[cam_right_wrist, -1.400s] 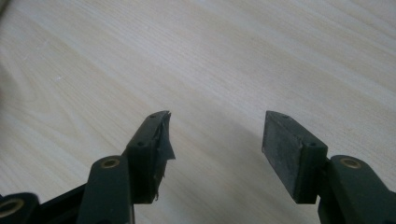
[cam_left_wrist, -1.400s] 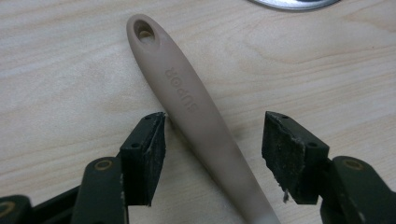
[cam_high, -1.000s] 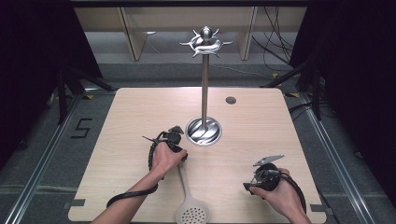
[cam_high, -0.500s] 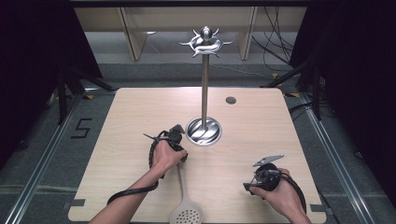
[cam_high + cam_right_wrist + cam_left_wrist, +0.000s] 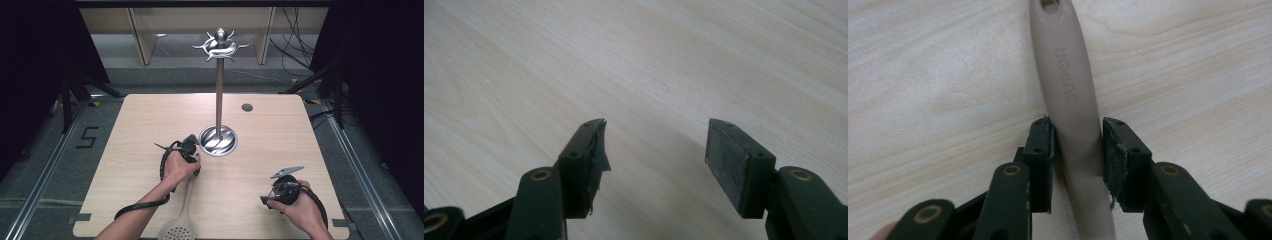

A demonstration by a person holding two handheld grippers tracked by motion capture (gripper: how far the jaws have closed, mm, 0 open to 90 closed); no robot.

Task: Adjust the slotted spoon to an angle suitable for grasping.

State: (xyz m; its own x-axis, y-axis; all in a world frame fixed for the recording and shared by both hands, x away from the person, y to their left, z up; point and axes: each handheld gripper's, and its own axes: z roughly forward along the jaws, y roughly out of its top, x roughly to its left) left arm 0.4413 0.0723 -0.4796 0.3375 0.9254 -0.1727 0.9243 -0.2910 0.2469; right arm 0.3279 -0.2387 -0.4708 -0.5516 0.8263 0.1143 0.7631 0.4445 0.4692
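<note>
High view puts the slotted spoon [image 5: 181, 220] at the lower middle of the frame, flat on the table [image 5: 125, 150], round perforated head nearest the bottom edge and its handle running up under the left gripper [image 5: 192, 162]. Left gripper view shows the beige handle [image 5: 1073, 115] between the two pads; the jaws have just been closing, the left pad looks to touch, while a sliver of gap seems to remain at the right one, so no firm grip yet. The handle looks smooth, stiff plastic, probably light but slippery, with weight towards the head, so a hold near the hanging hole may let it swing. At the lower right, the right gripper [image 5: 654, 145] stands wide open over bare wood. The metal stand [image 5: 218, 140] rises at centre frame.
</note>
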